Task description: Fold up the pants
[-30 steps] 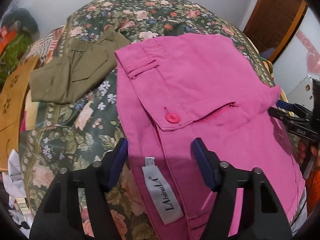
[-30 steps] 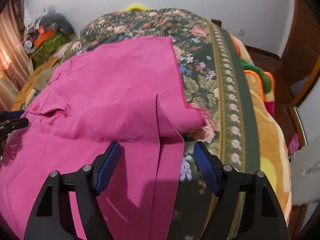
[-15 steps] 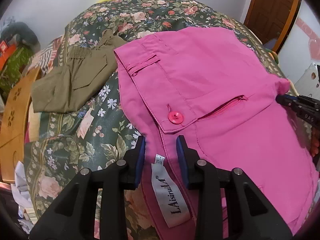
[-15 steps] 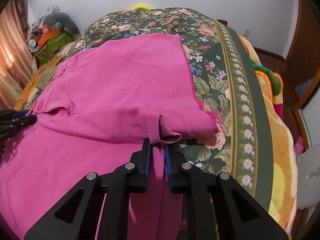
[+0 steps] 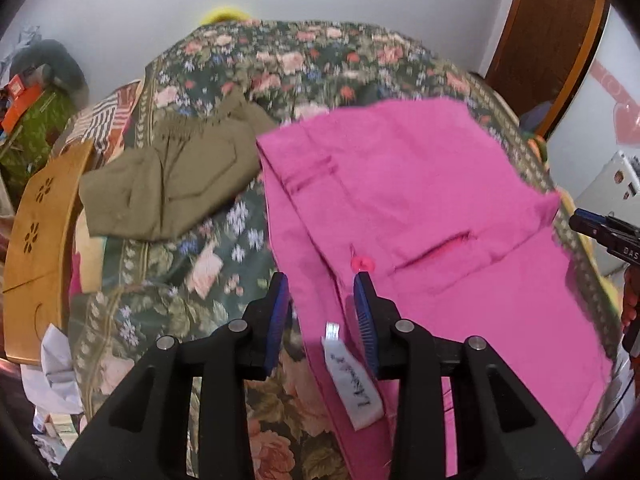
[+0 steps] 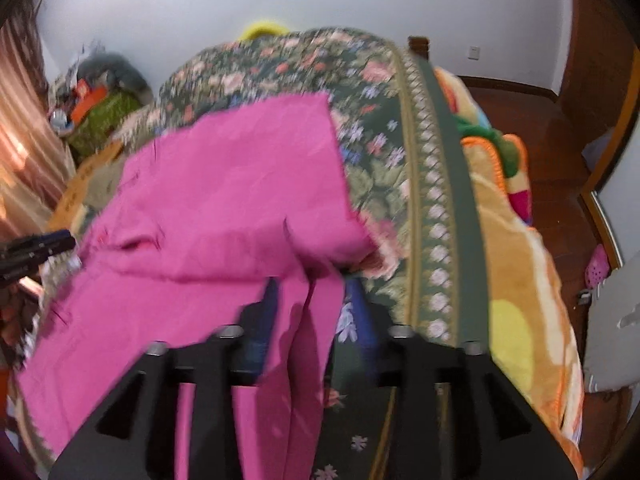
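Pink pants (image 5: 420,208) lie on a floral bedspread (image 5: 208,272), part folded over, with a pink button and a white label (image 5: 356,384). My left gripper (image 5: 322,292) straddles the waistband edge near the label, jaws part open with the cloth between them, not pinched. My right gripper (image 6: 310,300) is over the folded leg edge of the pants (image 6: 224,208), jaws part open; the view is blurred. The right gripper's tip shows at the right edge of the left wrist view (image 5: 600,228).
Olive-green folded pants (image 5: 172,184) lie left of the pink pair. A wooden board (image 5: 40,236) and clutter stand at the bed's left. An orange blanket (image 6: 520,280) hangs off the right side. A wooden door (image 5: 548,40) is at the back right.
Both grippers closed in half a second ago and have opened wider now. Both cameras have pulled back and up; the fold of pink cloth has slipped from the right jaws.
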`<state>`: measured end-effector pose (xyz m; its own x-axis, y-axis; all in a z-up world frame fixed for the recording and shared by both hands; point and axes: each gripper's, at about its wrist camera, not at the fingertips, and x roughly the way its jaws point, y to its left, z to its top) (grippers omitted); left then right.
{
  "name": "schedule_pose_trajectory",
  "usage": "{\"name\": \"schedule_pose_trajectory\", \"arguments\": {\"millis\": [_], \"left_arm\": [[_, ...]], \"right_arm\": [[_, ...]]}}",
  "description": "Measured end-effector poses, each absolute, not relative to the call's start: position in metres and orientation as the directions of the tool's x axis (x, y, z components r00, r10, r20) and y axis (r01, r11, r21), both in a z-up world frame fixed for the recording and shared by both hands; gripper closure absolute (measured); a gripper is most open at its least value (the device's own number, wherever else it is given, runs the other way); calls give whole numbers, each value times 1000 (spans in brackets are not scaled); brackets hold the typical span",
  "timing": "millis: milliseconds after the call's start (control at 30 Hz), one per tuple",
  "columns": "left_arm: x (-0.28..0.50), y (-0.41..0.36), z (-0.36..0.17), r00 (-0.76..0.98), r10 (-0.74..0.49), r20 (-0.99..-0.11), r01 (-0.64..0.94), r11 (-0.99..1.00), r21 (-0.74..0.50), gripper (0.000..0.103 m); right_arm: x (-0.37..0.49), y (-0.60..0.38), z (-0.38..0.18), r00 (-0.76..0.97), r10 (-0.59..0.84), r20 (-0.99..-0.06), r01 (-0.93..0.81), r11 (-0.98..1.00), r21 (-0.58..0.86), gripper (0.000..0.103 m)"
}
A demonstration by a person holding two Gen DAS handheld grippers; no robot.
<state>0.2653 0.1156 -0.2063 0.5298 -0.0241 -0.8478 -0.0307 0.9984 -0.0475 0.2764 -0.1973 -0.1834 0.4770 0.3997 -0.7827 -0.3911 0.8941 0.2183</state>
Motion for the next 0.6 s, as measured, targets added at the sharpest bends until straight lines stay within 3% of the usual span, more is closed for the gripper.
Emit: {"name": "schedule_pose_trajectory", "arguments": {"millis": [167,333,367,400,467,500,533,600], "left_arm": [[293,114,-216,500,-34,-865,-34,998,-59,68],[312,108,-249,413,-73,-908,-28,995,-93,65],[313,105,-253,415,-68,-907,-18,996,-83,64],[312,104,-254,429,-56,-902,-13,998,-68,64],[310,100,-255,451,-33,-892,-3,999,-38,64],[311,100,-255,457,-23,-889,-3,1000,-27,65],[311,99,-255,466,-6,-885,-6,1000,-10,69],[313,100,-256,470,27,-882,-19,1000,20,73]], "right_arm": [[299,-200,-175,527,404,-748,-354,904,239,55],[330,-188,-211,441,376,-815,-342,910,235,56],[335,-184,-223,406,355,-842,-348,912,217,58],[338,-181,-232,385,346,-856,-351,912,211,68],[337,-178,-242,387,357,-850,-370,905,211,71],[336,-176,-243,397,365,-842,-389,898,206,79],[335,-175,-242,396,371,-840,-398,894,207,87],[333,-169,-242,416,347,-840,-410,897,168,91]]}}
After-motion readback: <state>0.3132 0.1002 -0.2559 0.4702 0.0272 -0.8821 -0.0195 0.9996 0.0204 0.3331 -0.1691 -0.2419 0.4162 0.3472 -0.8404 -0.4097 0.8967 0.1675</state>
